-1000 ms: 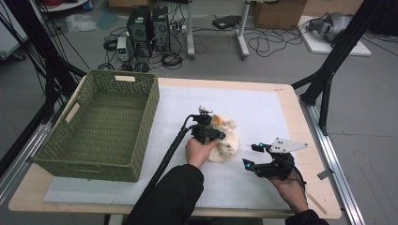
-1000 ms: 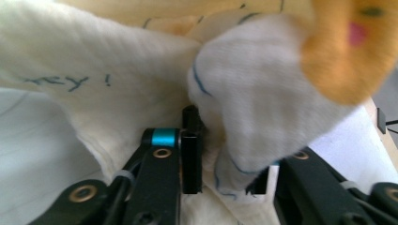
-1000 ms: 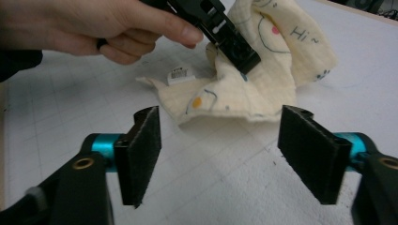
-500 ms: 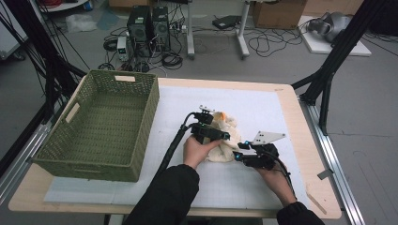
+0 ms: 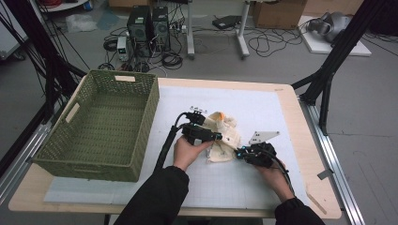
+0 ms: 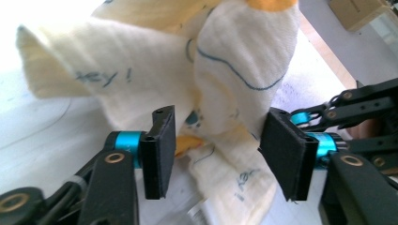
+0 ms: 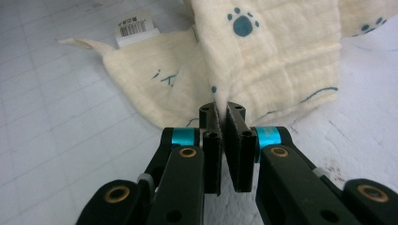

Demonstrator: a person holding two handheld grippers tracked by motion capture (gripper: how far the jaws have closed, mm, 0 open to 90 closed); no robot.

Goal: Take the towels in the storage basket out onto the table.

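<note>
High view: bench (image 5: pixel 281 187) with white grid mat (image 5: pixel 263 117), green woven basket (image 5: pixel 101 124) at 9 o'clock of the mat, nothing in it. Cream muslin cloth (image 5: pixel 224 138) with blue paw prints and scribbles lies crumpled mid-mat, at 3 o'clock of the basket, well apart from it. Left claw (image 5: pixel 213 137) sits at the cloth's 9 o'clock edge, right claw (image 5: pixel 240 153) at its 5 o'clock edge.

Left gripper view: left claw (image 6: pixel 218 150) stands wide, jaws have just been opening; a raised fold of cloth (image 6: pixel 225 70) sits between the pads (image 6: pixel 162 140) but they don't press it.

Right gripper view: right claw (image 7: pixel 224 110) has just been closing and is pinched tight on a thin fold at the cloth's (image 7: pixel 272 56) near edge. Barcode tag (image 7: pixel 135 29) at 11 o'clock, flat on the mat.

Judgement: step is getting a two-point hold to spread or lift the cloth. To do it well, keep the right pinch firm, reset the left claw on a single edge layer rather than the bunched fold, close fully, then pull the claws apart level so it doesn't slip or drag.
</note>
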